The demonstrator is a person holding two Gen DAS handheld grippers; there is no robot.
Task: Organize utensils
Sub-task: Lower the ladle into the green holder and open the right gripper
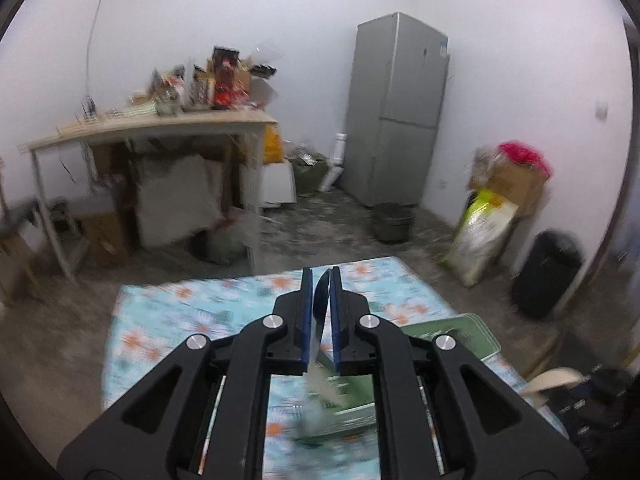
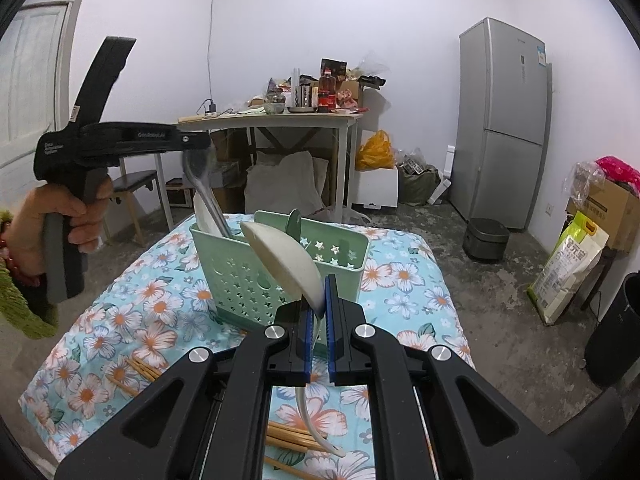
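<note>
A green utensil basket with star holes stands on the flowered tablecloth; it also shows in the left wrist view. A white spoon and a green utensil stand in it. My left gripper is shut on a metal spoon whose lower end reaches into the basket's left part; in the left wrist view the gripper grips the spoon. My right gripper is shut on a white ladle, held in front of the basket.
Several wooden chopsticks lie on the cloth near me, more at left. Behind are a cluttered table, a grey fridge, a rice cooker on the floor, boxes and a bag, and a black bin.
</note>
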